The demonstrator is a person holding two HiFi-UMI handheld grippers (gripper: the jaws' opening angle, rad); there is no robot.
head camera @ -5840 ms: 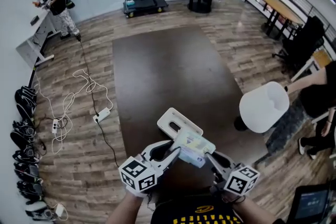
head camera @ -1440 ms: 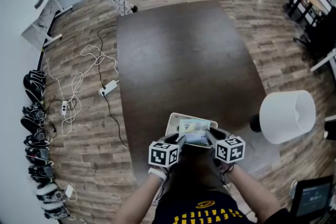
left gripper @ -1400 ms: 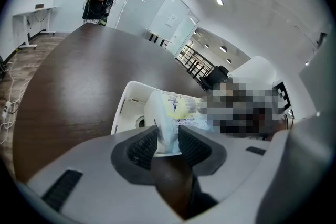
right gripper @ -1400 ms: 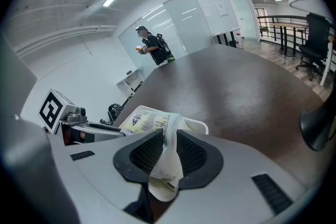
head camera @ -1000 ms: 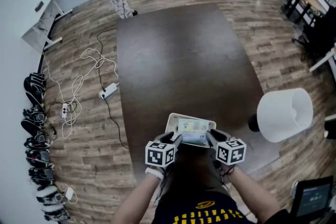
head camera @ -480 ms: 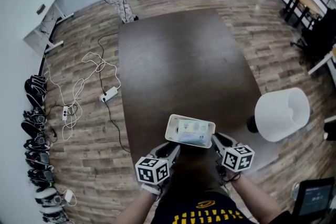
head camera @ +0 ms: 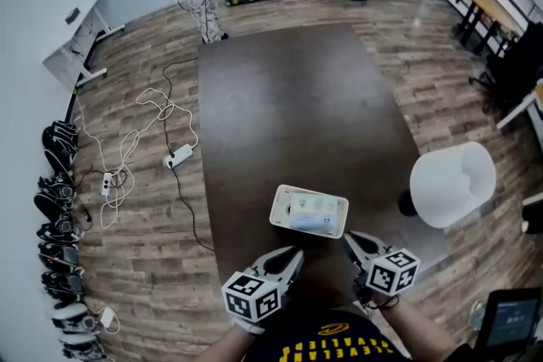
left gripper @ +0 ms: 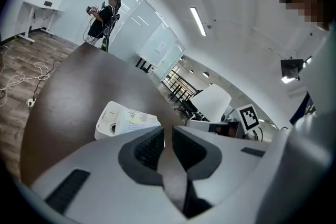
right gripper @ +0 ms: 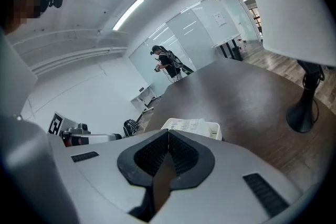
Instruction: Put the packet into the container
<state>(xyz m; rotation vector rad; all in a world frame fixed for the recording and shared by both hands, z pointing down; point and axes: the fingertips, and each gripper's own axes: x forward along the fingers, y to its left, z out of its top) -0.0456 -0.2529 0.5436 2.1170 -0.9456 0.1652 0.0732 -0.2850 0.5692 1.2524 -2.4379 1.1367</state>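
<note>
Head view, looking steeply down on a long dark brown table [head camera: 288,97] with a smooth matt top. At lower left, the left gripper [head camera: 288,258] is off the table's near edge; its grey jaws have just been closing and stand a narrow gap apart with nothing between them. Just beyond lies a white rectangular container [head camera: 277,214], plastic-looking with rounded corners. The packet [head camera: 316,213] lies flat inside it, pale with yellow-green and blue print, leaving a bare strip at the left end. Its long axis follows the container's long side, running left to right and dipping slightly rightward. The right gripper [head camera: 356,243] has its ribbed jaws pressed together, empty. Far right stands a white rounded chair [head camera: 450,182].
</note>
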